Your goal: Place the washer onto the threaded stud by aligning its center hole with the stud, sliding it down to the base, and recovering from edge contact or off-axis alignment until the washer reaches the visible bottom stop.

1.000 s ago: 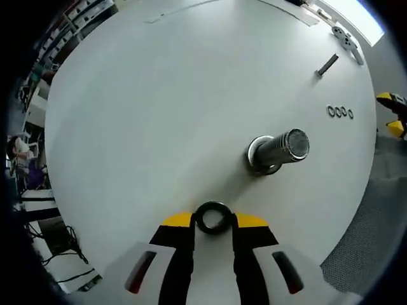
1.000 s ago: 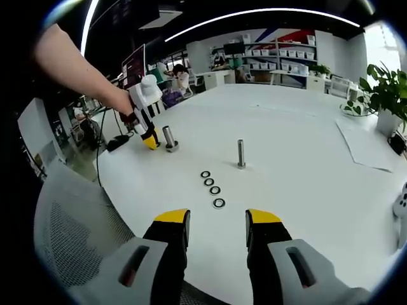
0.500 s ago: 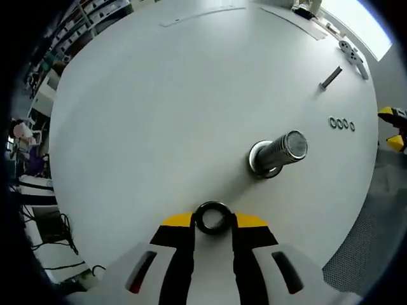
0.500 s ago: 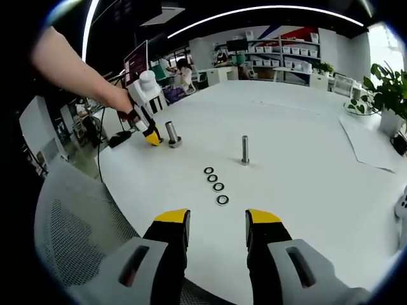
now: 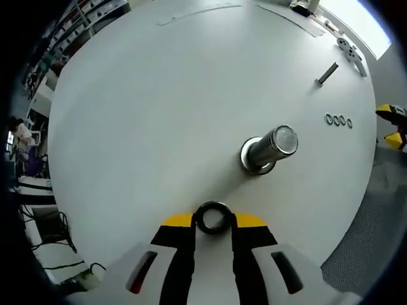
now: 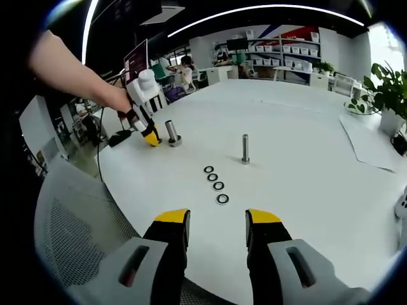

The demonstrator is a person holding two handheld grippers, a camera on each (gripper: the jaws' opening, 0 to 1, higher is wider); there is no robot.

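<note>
In the left gripper view, the left gripper (image 5: 213,222) is clamped on a dark washer (image 5: 212,217), which sits pinched between its yellow-tipped jaws, its ring face turned toward the camera. Just ahead of the jaws and off to their right, the thick threaded stud (image 5: 269,148) stands on its round flange on the white table (image 5: 159,108), apart from the washer and not yet threaded through it. Farther out beyond the stud lies a row of spare washers (image 5: 338,119), then a thinner stud (image 5: 327,74) past them. In the right gripper view, the right gripper (image 6: 216,223) hovers over the near table edge with its jaws parted and nothing between them, a mesh chair back (image 6: 76,241) to its left. Ahead of its tips lies the same washer row (image 6: 215,184), then the slim stud (image 6: 245,149) upright behind it. Farther left, the thick stud (image 6: 170,133) stands with the left gripper (image 6: 150,138) just beside it, held by a person's hand (image 6: 121,101).
</note>
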